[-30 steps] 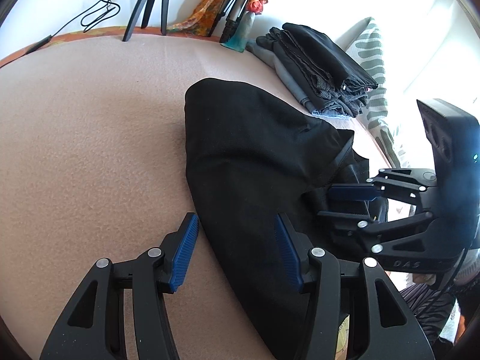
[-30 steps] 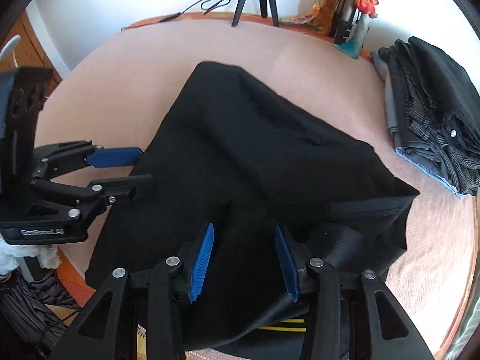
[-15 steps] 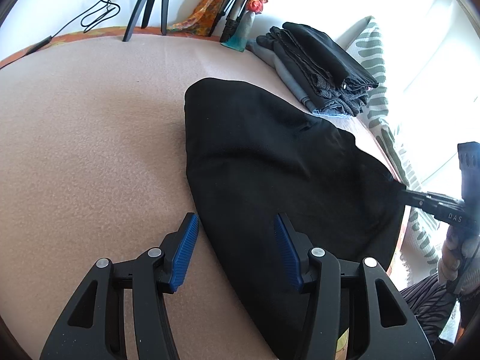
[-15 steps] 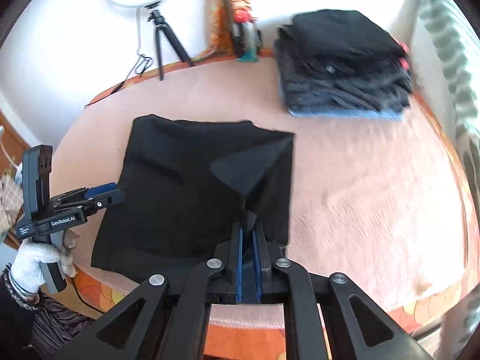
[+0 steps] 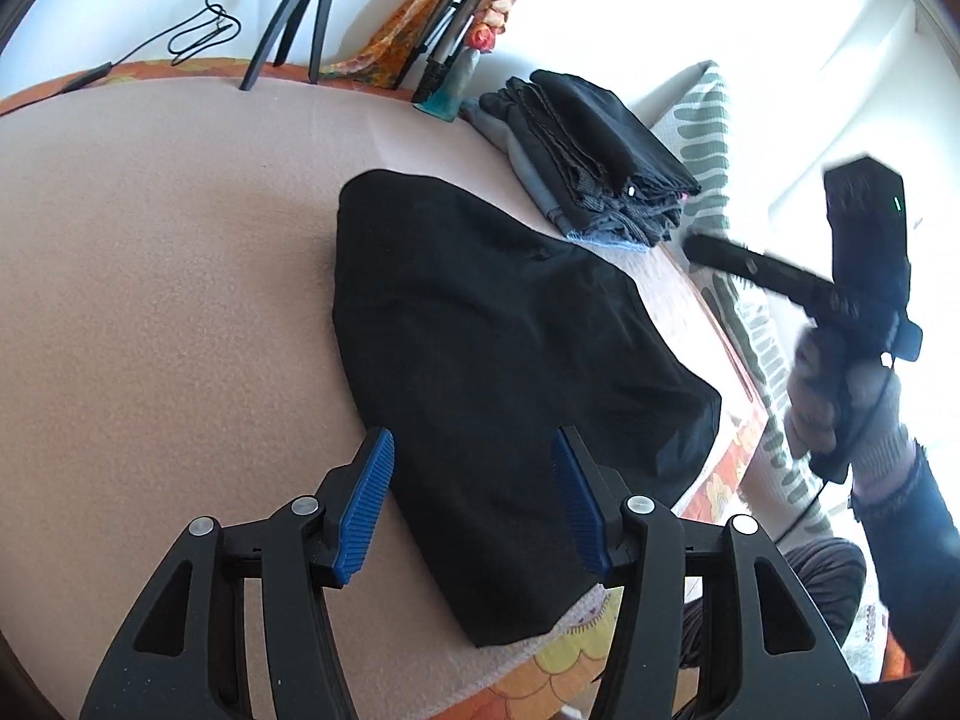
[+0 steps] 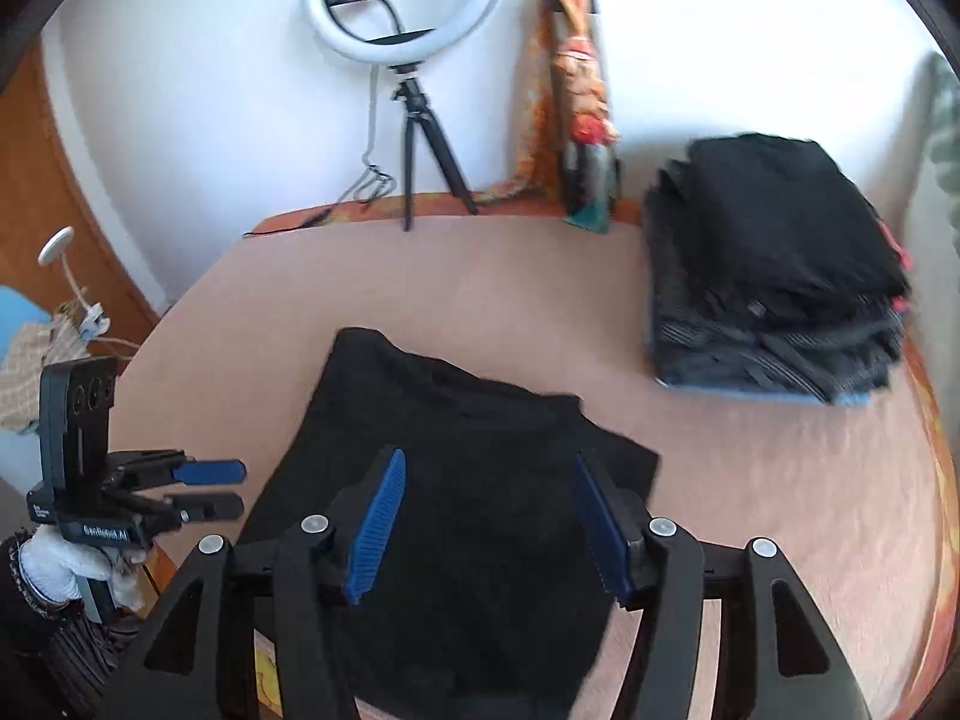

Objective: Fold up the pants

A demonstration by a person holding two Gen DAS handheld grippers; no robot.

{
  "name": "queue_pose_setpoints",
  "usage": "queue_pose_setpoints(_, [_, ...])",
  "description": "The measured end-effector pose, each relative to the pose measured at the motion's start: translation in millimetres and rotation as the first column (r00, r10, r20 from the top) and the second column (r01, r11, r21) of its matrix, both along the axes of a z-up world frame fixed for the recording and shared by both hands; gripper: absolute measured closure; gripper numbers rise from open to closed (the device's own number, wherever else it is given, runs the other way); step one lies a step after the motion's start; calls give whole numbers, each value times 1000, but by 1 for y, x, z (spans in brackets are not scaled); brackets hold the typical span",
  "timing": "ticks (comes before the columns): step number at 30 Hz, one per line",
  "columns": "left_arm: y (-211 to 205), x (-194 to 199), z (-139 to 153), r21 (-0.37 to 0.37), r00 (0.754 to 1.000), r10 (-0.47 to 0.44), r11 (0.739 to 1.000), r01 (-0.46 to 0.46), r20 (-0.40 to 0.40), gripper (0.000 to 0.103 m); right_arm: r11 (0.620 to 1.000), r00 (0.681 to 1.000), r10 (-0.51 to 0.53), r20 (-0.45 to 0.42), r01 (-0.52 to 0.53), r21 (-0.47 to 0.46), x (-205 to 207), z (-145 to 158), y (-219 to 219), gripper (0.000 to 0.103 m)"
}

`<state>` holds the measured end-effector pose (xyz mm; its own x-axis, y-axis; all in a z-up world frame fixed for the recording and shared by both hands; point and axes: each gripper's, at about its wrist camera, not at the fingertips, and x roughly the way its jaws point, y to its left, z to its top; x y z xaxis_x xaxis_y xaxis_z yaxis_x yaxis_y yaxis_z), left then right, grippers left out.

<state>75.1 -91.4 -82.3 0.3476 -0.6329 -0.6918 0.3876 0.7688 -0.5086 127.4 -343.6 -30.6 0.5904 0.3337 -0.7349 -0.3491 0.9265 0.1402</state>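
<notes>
So the black fabric pants [image 5: 498, 372] are laid out flat in a folded bundle on the pinkish-beige cloth-covered counter [image 5: 150, 300], with the near end reaching right to the counter's front edge, where an orange and yellow patterned cover [image 5: 576, 654] is seen peeking out underneath.

The left gripper [image 5: 474, 501], black with blue ribbed pads, is held wide open just above the near part of the pants. Its left pad sits over the pants' left edge and the other over the black fabric, and nothing is pinched between them.

The right gripper [image 6: 492, 525] is spread open as well, hovering over the pants with nothing held. In the left wrist view it's seen raised off to the right of the counter, gripped by a gloved hand [image 5: 840, 402], though it's blurred there, so the jaws probably can't be judged from that angle.

A stack of folded dark clothes [image 6: 774, 276] is parked at the far right of the counter, well apart from the pants. At the back edge a white ring light on a black tripod [image 6: 408, 36] is stood against the white wall, and a colourful figurine-like thing [image 6: 585, 120] is propped near it.
</notes>
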Motion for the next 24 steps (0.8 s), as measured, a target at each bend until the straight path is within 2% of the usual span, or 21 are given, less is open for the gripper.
queue_pose_setpoints(2, [-1, -6, -2, 12, 1000, -20, 1000, 20, -4, 49, 995, 996, 89, -7, -89, -36, 28, -4, 25, 35])
queue_pose_setpoints(5, [6, -10, -4, 10, 1000, -20, 1000, 20, -18, 49, 982, 985, 166, -37, -169, -90, 65, -16, 60, 35])
queue_pose_setpoints(9, [22, -9, -3, -7, 1000, 6, 1000, -6, -24, 49, 961, 955, 270, -121, -276, -31, 97, -39, 93, 35])
queue_pose_setpoints(12, [29, -6, -4, -17, 999, 22, 1000, -23, -36, 49, 946, 935, 307, -177, -321, -55, 112, -58, 114, 35])
queue_pose_setpoints(14, [31, -4, -7, -34, 998, 23, 999, -25, -56, 49, 938, 923, 320, -212, -341, -67, 116, -68, 123, 50])
queue_pose_setpoints(15, [31, -5, -7, -39, 998, 18, 999, -21, -63, 49, 934, 917, 327, -229, -350, -67, 117, -72, 126, 72])
queue_pose_setpoints(16, [30, -6, -7, -42, 998, 10, 999, -13, -65, 49, 931, 911, 332, -244, -358, -71, 119, -74, 130, 80])
queue_pose_setpoints(17, [28, -8, -7, -43, 998, -1, 999, -1, -65, 49, 928, 911, 332, -244, -362, -87, 119, -75, 132, 84])
queue_pose_setpoints(18, [25, -10, -7, -41, 998, -12, 999, 9, -66, 49, 923, 912, 336, -237, -369, -109, 119, -74, 134, 95])
queue_pose_setpoints(19, [23, -12, -9, -44, 997, -24, 999, 21, -70, 49, 917, 910, 342, -234, -377, -127, 119, -72, 137, 99])
queue_pose_setpoints(24, [9, -30, -18, -32, 992, -88, 996, 85, -94, 49, 882, 890, 402, -214, -439, -170, 130, -53, 159, 102])
